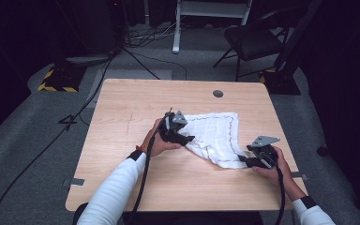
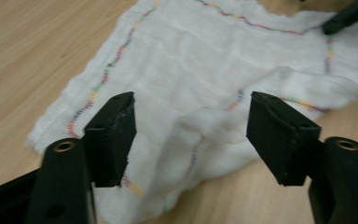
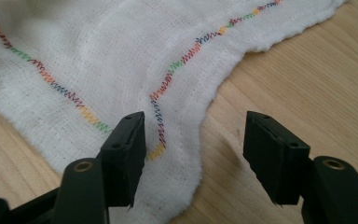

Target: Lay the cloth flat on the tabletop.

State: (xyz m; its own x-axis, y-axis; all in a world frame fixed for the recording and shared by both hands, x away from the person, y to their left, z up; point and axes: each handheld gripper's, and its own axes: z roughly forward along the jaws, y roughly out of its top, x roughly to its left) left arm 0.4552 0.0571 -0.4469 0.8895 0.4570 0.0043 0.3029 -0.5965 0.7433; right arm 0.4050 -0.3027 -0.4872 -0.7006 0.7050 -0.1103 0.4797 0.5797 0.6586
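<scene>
A white gauze cloth (image 1: pixel 215 131) with a multicoloured stitched border lies rumpled on the wooden table (image 1: pixel 122 122), right of centre. My left gripper (image 1: pixel 187 139) is at the cloth's left corner. In the left gripper view, the left gripper (image 2: pixel 191 135) hangs open just above a raised fold of the cloth (image 2: pixel 191 60), with its pads off the fabric. My right gripper (image 1: pixel 243 160) is low at the cloth's near right corner. Its jaws (image 3: pixel 193 149) stand open on either side of the cloth's curved hem (image 3: pixel 98 60), which lies flat on the wood. The right gripper's black tip (image 2: pixel 347 16) rests at the far edge.
A grey cable grommet (image 1: pixel 218 93) sits near the table's far edge. Beyond the table are a black folding chair (image 1: pixel 251 40), a white stand (image 1: pixel 206 14) and floor cables (image 1: pixel 98 79). Bare wood lies left of and in front of the cloth.
</scene>
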